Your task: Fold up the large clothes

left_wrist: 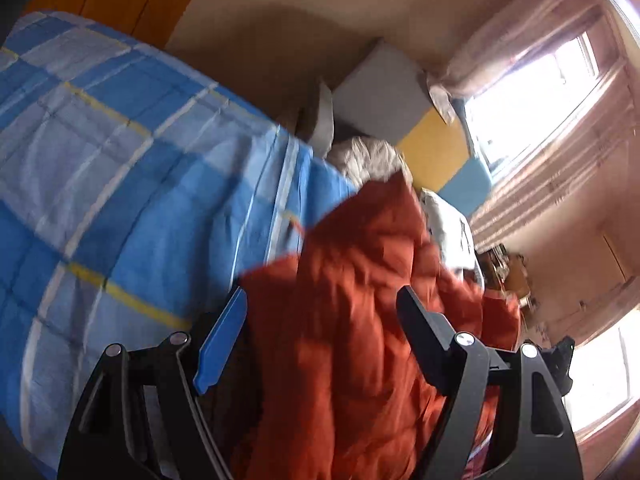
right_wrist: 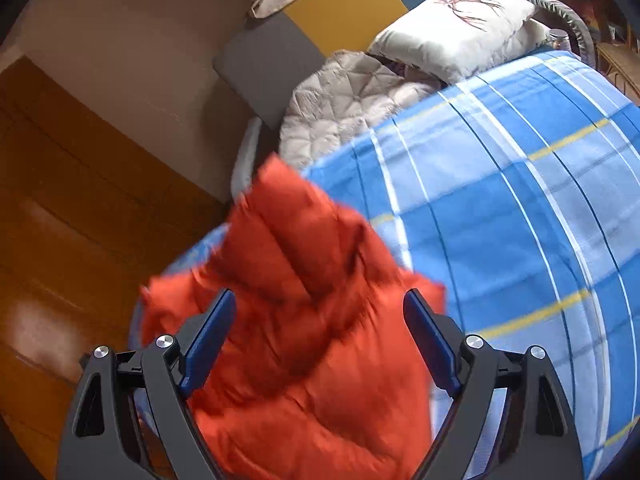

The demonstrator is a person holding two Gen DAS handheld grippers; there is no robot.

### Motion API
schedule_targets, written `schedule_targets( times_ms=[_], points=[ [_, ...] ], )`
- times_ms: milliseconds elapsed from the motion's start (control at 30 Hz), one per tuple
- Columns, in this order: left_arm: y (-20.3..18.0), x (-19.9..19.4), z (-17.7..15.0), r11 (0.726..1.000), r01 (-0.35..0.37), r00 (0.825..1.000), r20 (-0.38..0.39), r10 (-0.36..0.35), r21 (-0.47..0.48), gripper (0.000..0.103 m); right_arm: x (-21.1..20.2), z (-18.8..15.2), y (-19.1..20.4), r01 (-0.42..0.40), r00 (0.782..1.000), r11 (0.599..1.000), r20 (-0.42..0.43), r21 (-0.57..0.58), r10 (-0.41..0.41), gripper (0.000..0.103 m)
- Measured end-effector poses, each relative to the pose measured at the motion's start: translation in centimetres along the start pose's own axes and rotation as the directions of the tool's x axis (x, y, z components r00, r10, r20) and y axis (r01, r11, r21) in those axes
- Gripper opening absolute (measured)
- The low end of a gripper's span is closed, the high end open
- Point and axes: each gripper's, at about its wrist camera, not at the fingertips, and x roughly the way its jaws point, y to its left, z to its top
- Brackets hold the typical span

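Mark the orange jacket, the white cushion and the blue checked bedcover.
orange jacket point(right_wrist: 304, 320): right wrist view, puffy middle.
white cushion point(right_wrist: 460, 24): right wrist view, printed face.
blue checked bedcover point(left_wrist: 120, 168): left wrist view, flat top.

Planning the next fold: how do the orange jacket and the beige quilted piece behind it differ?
The orange jacket is vivid and puffy, lying between the open jaws; the beige quilted piece is pale, diamond-stitched, farther off by the pillow. Both rest crumpled on the bed's blue plaid sheet.
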Motion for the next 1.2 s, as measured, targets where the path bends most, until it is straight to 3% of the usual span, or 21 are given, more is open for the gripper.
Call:
schedule_targets(
  times_ms=[267, 367, 400, 467, 500, 533, 633, 767, 933, 1100, 1167, 1200],
  points=[
    [-0.7, 0.2, -4.5, 0.994, 0.058, 0.994, -0.093, -0.050, 0.089, 0.075, -0.2, -6.8, -0.9, 0.067, 0.996, 0.995, -0.058, -0.074, -0.071, 0.085],
    [-0.5, 0.5, -5.5, 0.993, 0.079, 0.990, -0.120, -0.068, 0.092, 0.061, -0.4, -8.7, -1.3, 0.069, 0.994, 0.995, -0.076, -0.078, -0.075, 0.084],
    [-0.4, 0.4, -5.7, 0.992, 0.086, 0.990, -0.121, -0.074, 0.090, 0.051, -0.3, -9.1, -1.5, 0.068, 0.994, 0.995, -0.082, -0.071, -0.074, 0.082],
    [-0.2, 0.1, -5.9, 0.992, 0.100, 0.989, -0.118, -0.090, 0.082, 0.034, -0.2, -9.7, -1.8, 0.071, 0.993, 0.995, -0.091, -0.069, -0.077, 0.065],
    [-0.3, -0.1, -5.9, 0.991, 0.109, 0.988, -0.118, -0.099, 0.081, 0.023, -0.3, -9.9, -2.0, 0.074, 0.993, 0.995, -0.090, -0.064, -0.079, 0.061],
    [-0.4, -0.3, -6.1, 0.990, 0.112, 0.988, -0.115, -0.102, 0.084, 0.016, -0.3, -9.8, -2.1, 0.065, 0.994, 0.996, -0.089, -0.057, -0.070, 0.050],
    [-0.9, -1.4, -6.3, 0.989, 0.119, 0.989, -0.096, -0.110, 0.090, 0.011, -1.1, -9.9, -2.2, 0.032, 0.996, 0.999, -0.081, -0.032, -0.034, 0.031],
    [-1.6, -3.3, -6.6, 0.987, 0.140, 0.989, -0.070, -0.134, 0.082, 0.009, -2.6, -10.4, -1.3, 0.019, 0.996, 0.998, -0.083, -0.057, -0.024, 0.021],
    [-2.5, -6.1, -7.8, 0.984, 0.148, 0.988, -0.067, -0.141, 0.103, 0.008, -5.1, -11.4, -0.5, 0.007, 0.996, 0.995, -0.090, -0.096, -0.015, 0.018],
    [-1.9, -7.5, -10.0, 0.989, 0.101, 0.991, -0.096, -0.092, 0.104, 0.010, -6.1, -13.7, -1.4, 0.020, 0.991, 0.995, -0.129, -0.101, -0.033, 0.018],
    [-1.9, -7.7, -10.7, 0.991, 0.064, 0.994, -0.093, -0.053, 0.116, 0.016, -5.9, -14.2, -2.0, 0.031, 0.990, 0.995, -0.136, -0.098, -0.044, 0.018],
    [-1.9, -7.8, -10.7, 0.993, 0.038, 0.996, -0.088, -0.028, 0.115, 0.026, -5.8, -14.3, -2.1, 0.031, 0.990, 0.995, -0.134, -0.092, -0.043, 0.018]
  ],
)
